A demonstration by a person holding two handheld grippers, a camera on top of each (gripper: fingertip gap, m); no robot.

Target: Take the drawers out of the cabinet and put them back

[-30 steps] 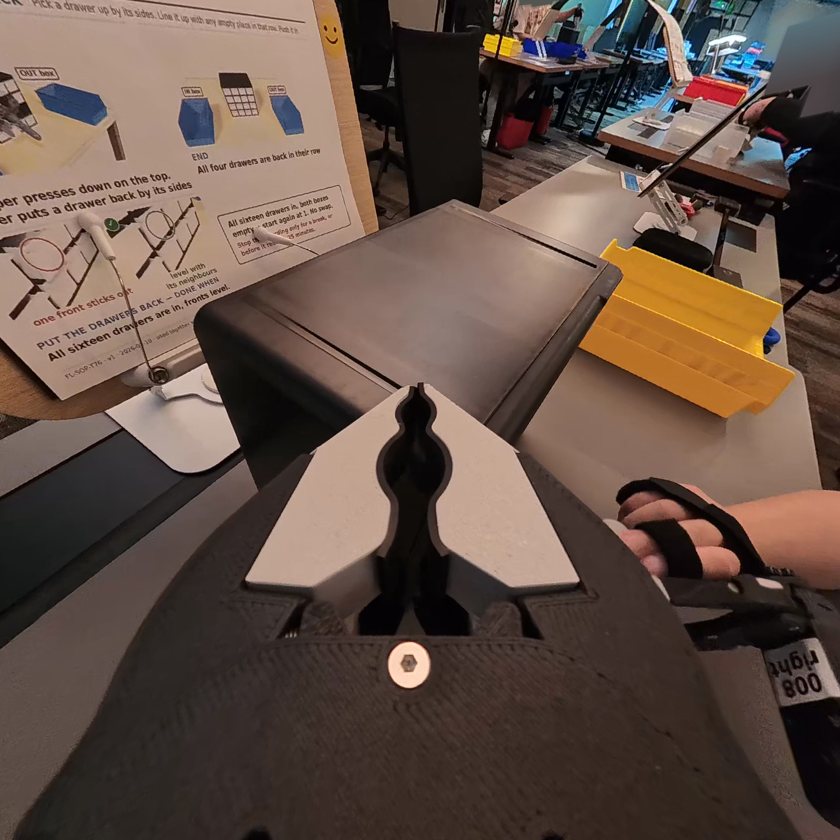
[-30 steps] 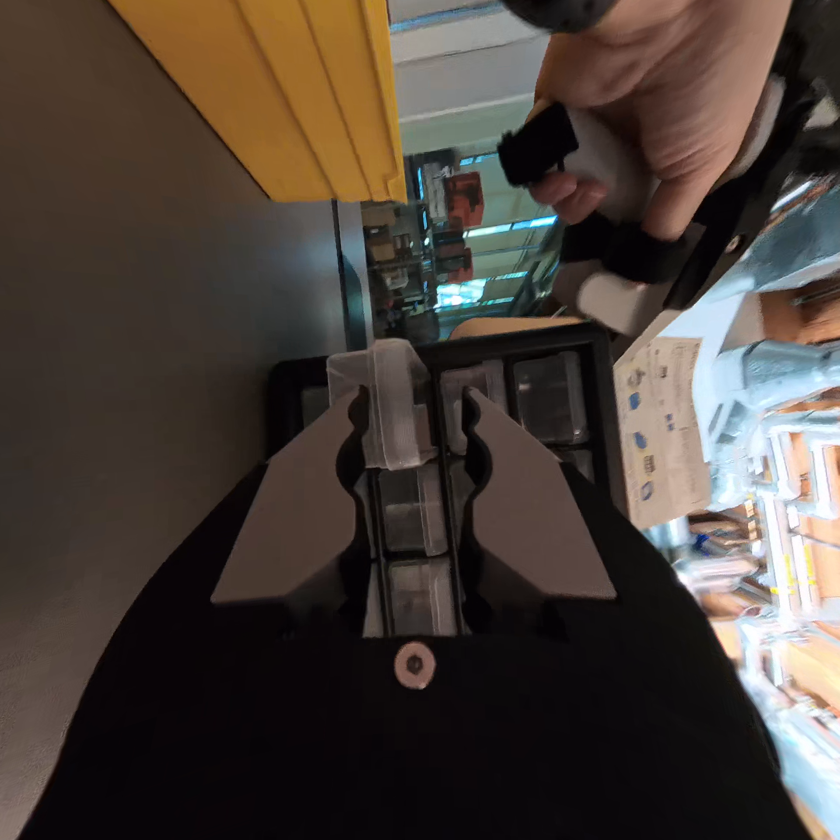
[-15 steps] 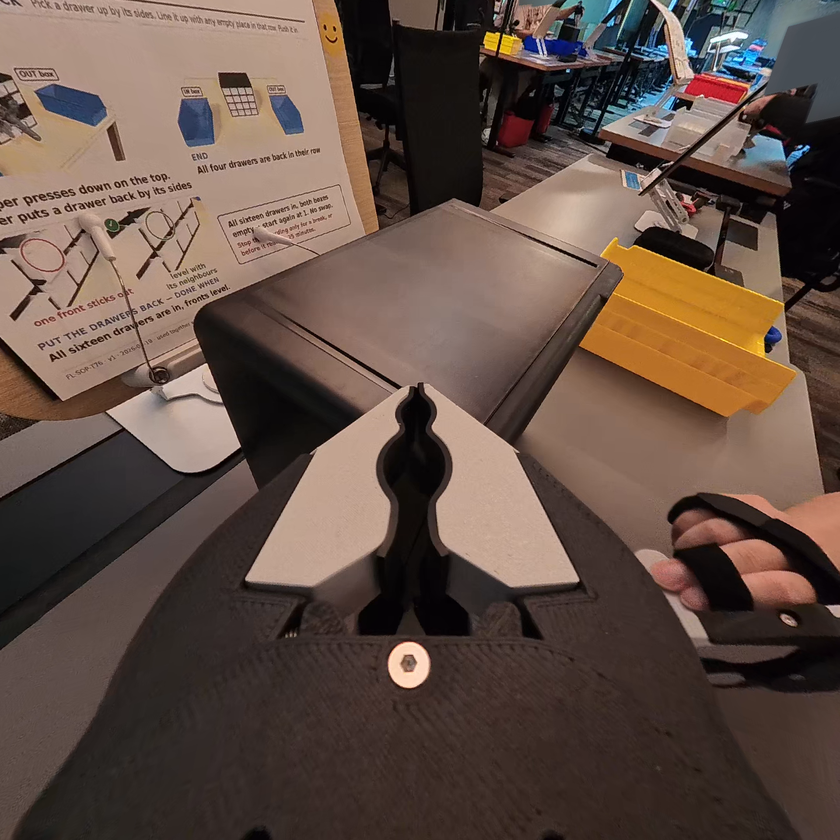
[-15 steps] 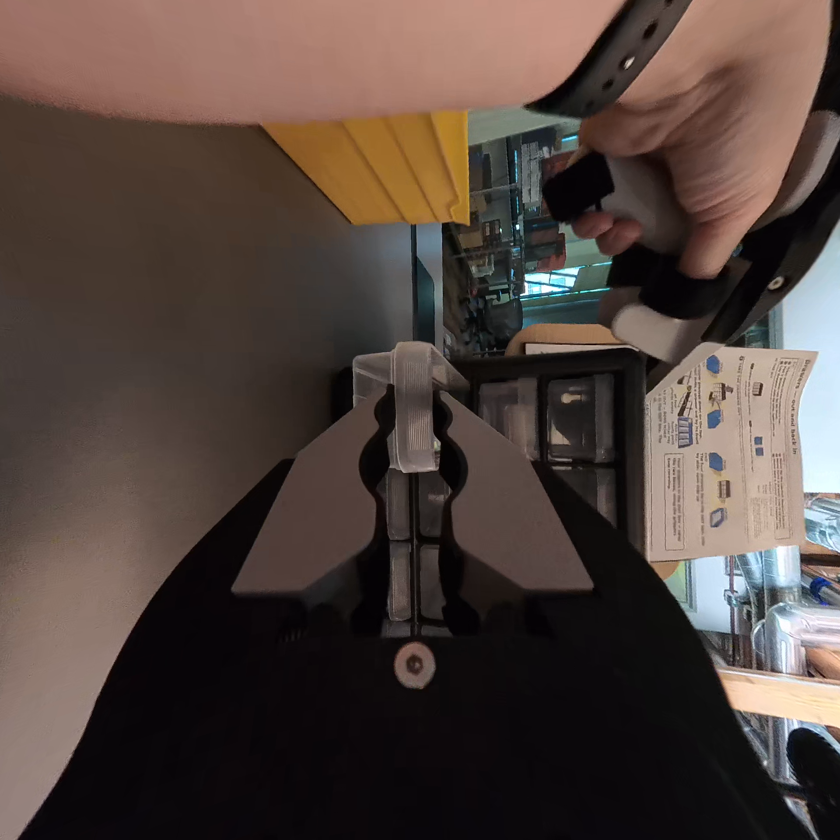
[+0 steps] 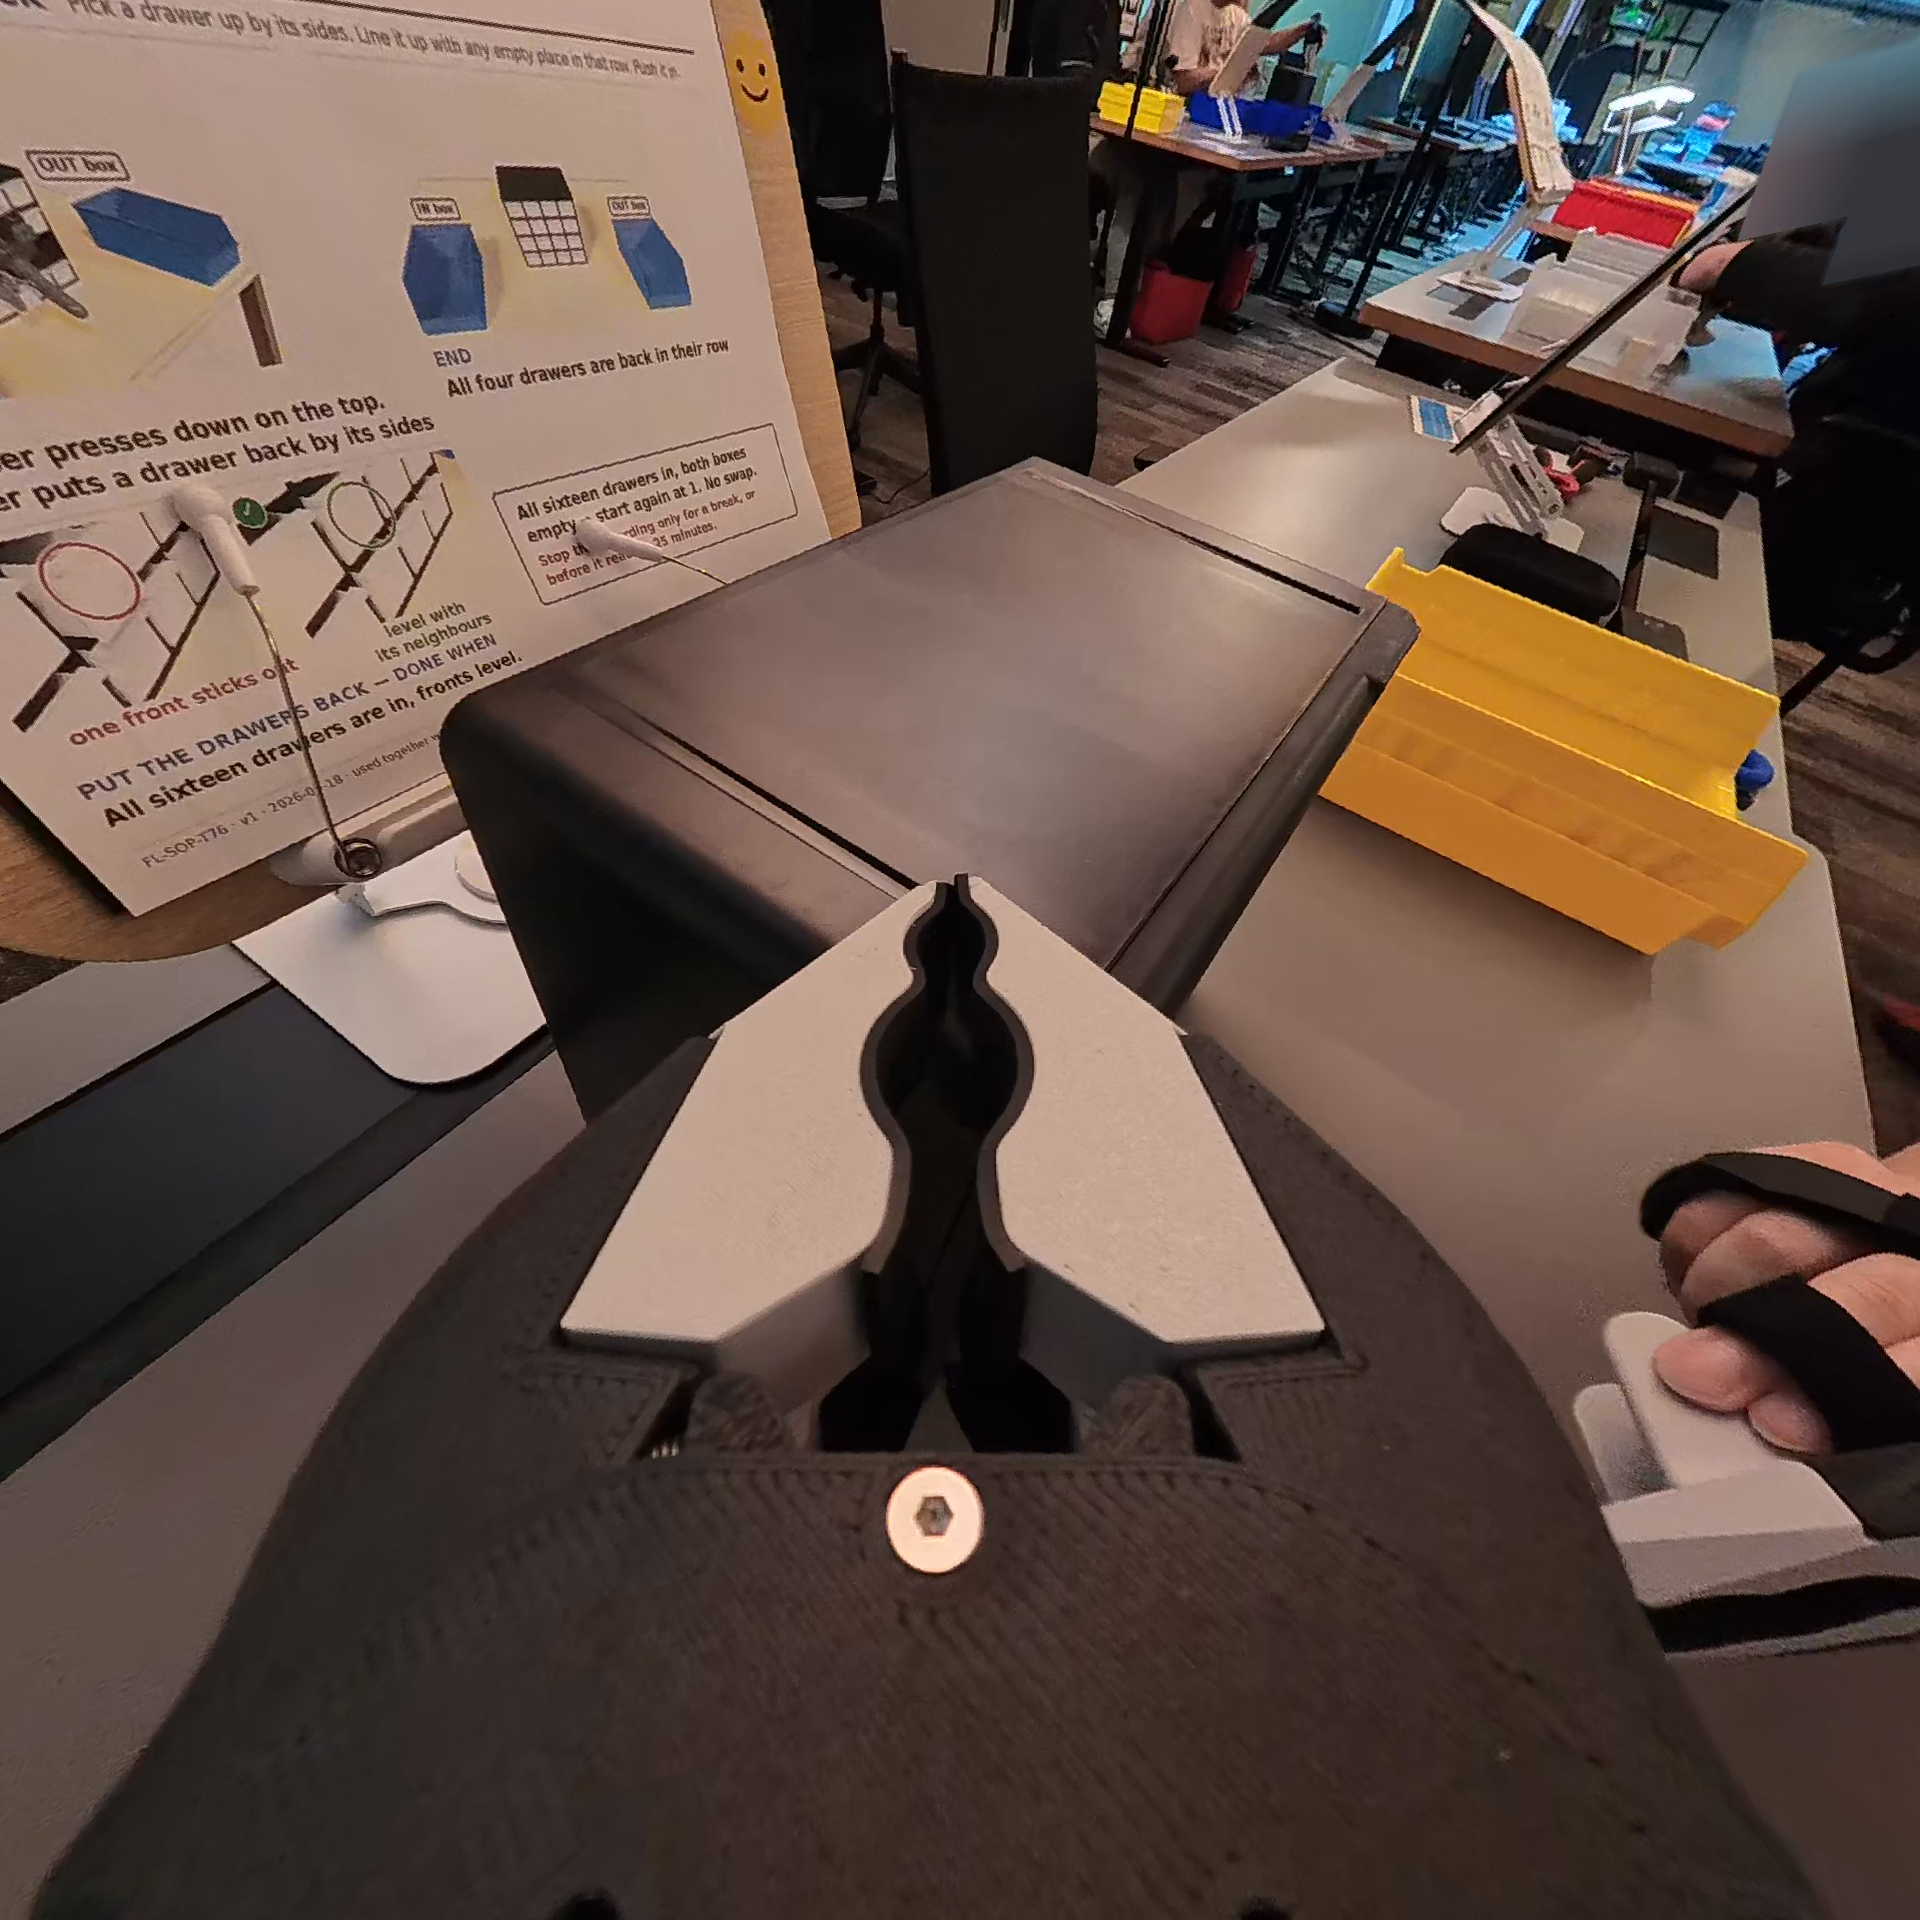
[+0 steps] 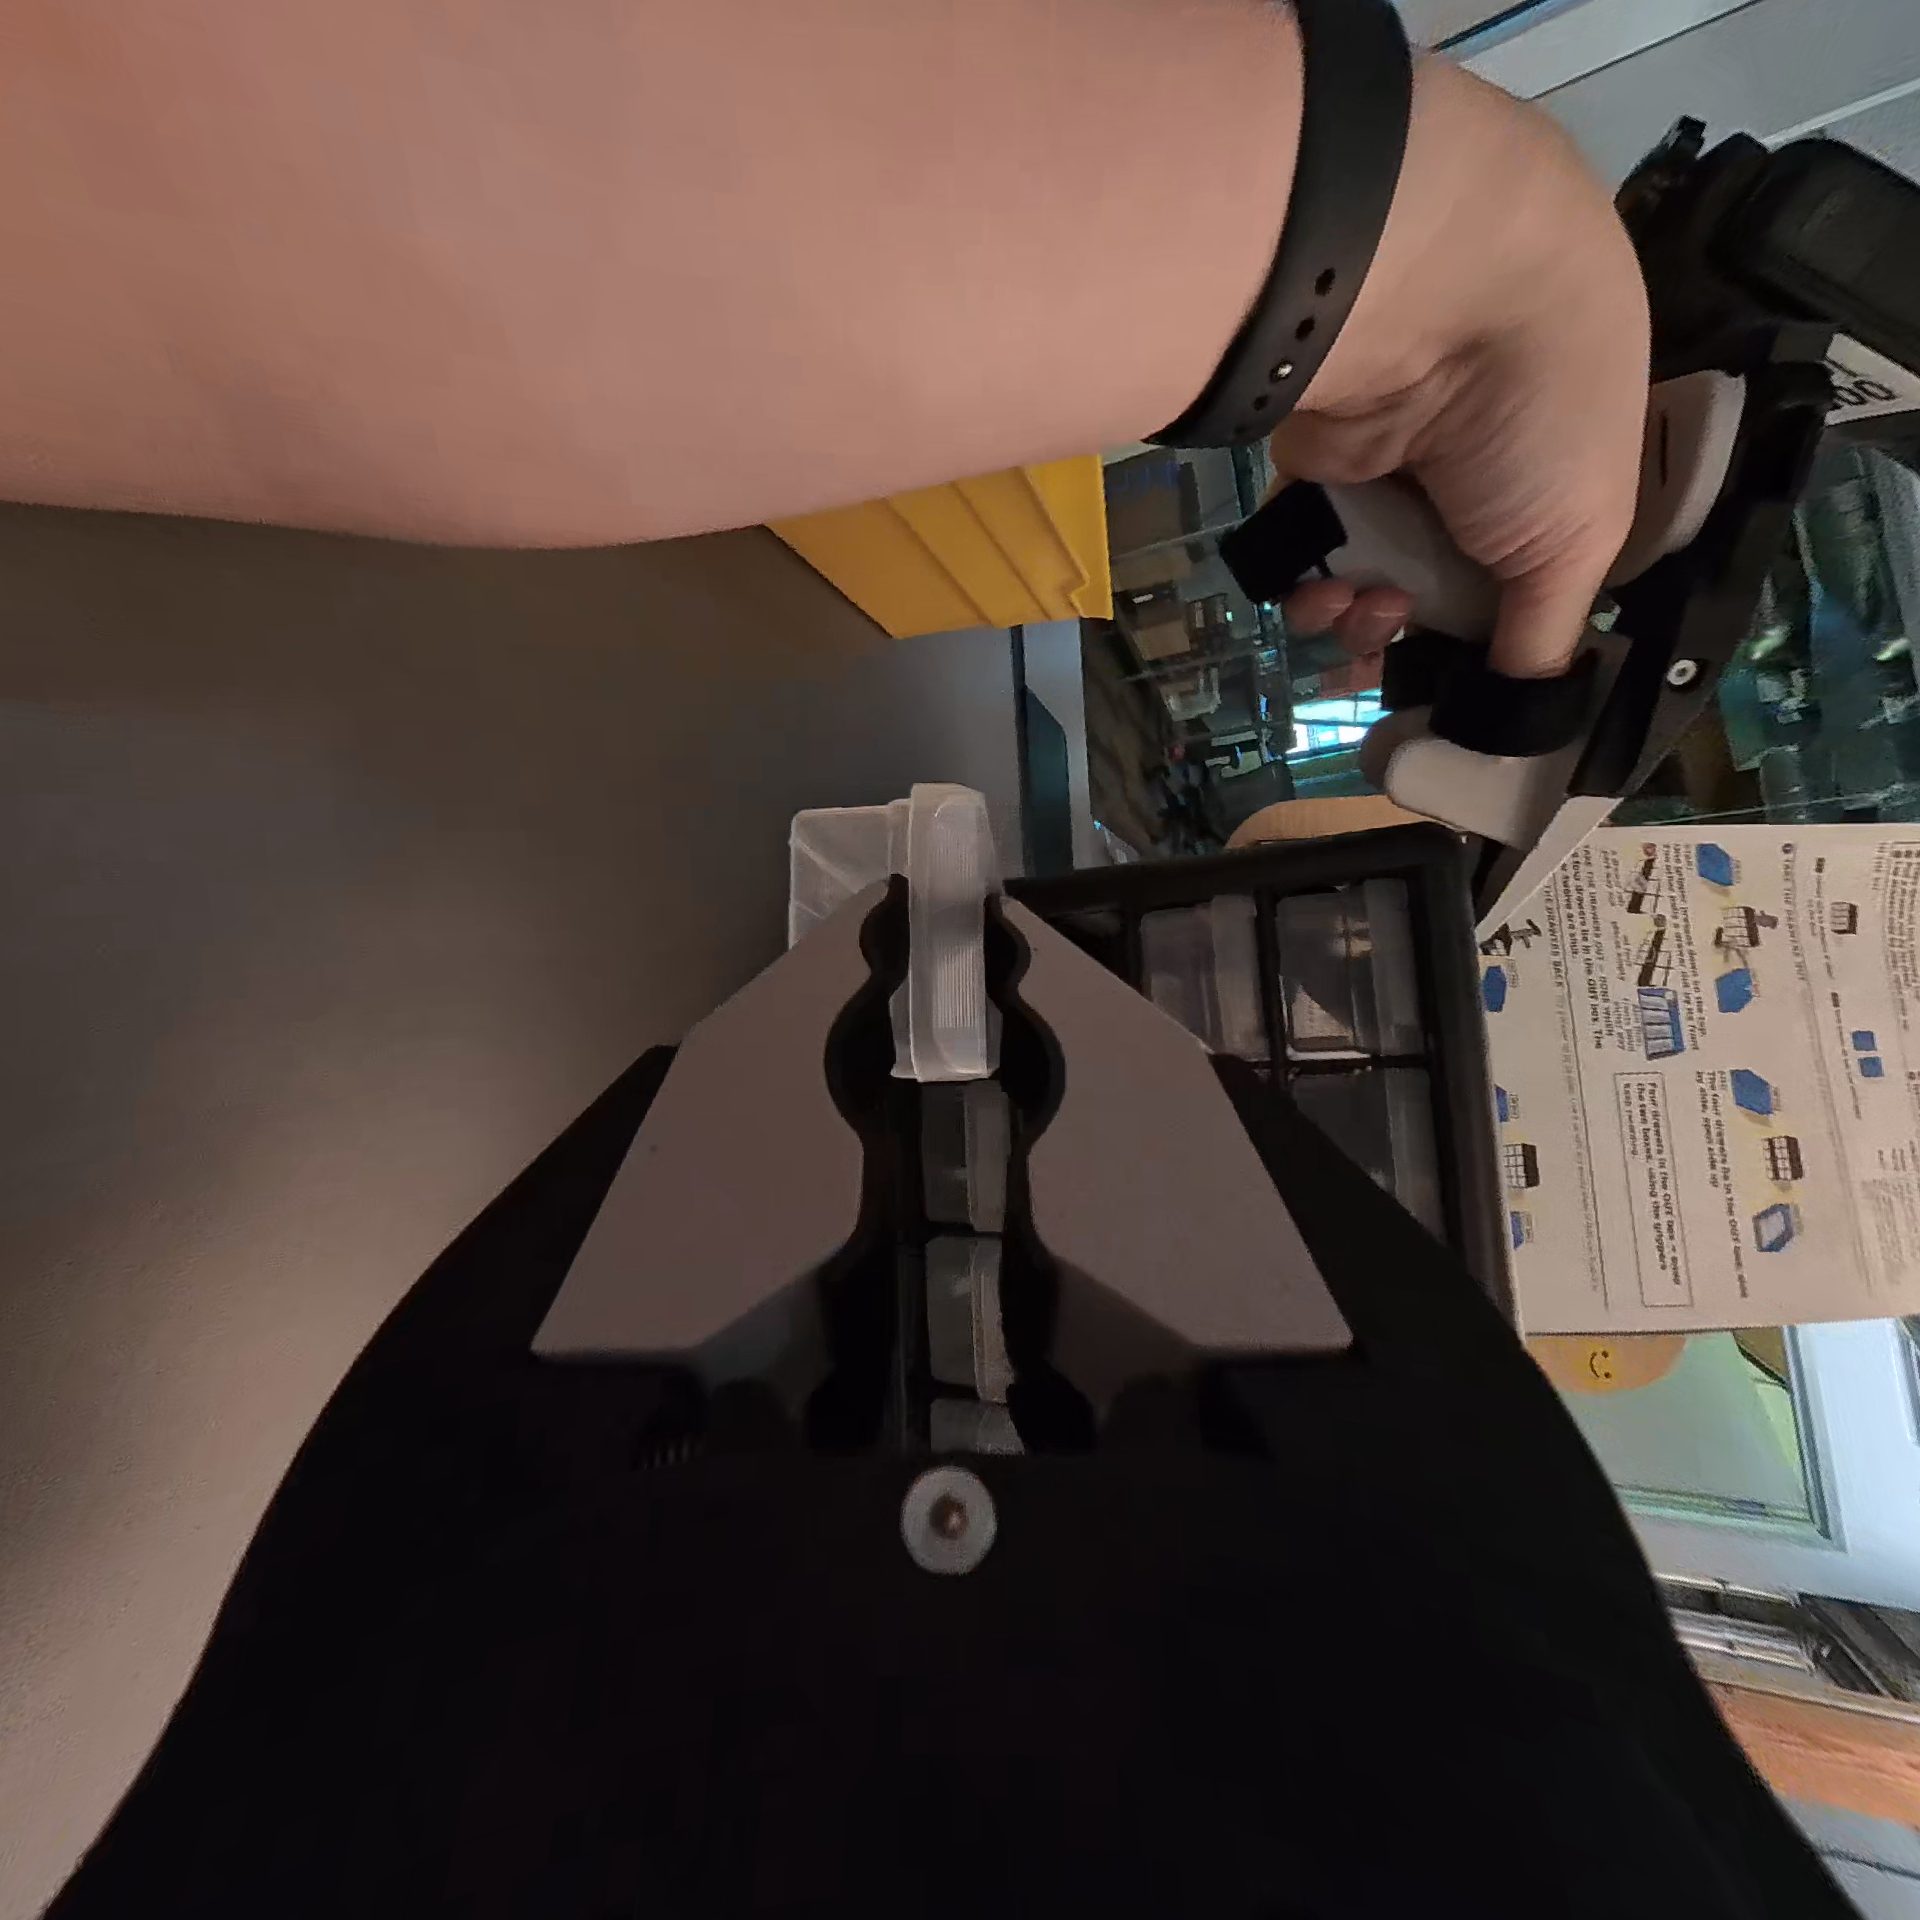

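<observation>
Right gripper (image 6: pixel 943 914) rolled sideways, jaws clamped on clear drawer (image 6: pixel 940 956) by its front handle; drawer partly out of cabinet (image 6: pixel 1444 1039) at its table-side edge. Left gripper (image 5: pixel 958 888) jaws pressed together, empty, over cabinet's (image 5: pixel 966 665) near top edge. Yellow bin (image 5: pixel 1558 769) on table (image 5: pixel 1455 1039) beyond. Instruction sheet (image 5: pixel 364 364) behind.

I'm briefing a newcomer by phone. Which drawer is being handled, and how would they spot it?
Find the black cabinet on the grey table; its front is a grid of clear drawers. The drawer stands out from the front at one edge of the grid. Unlike its pushed-in neighbours, its handle is clamped in the right gripper.
</observation>
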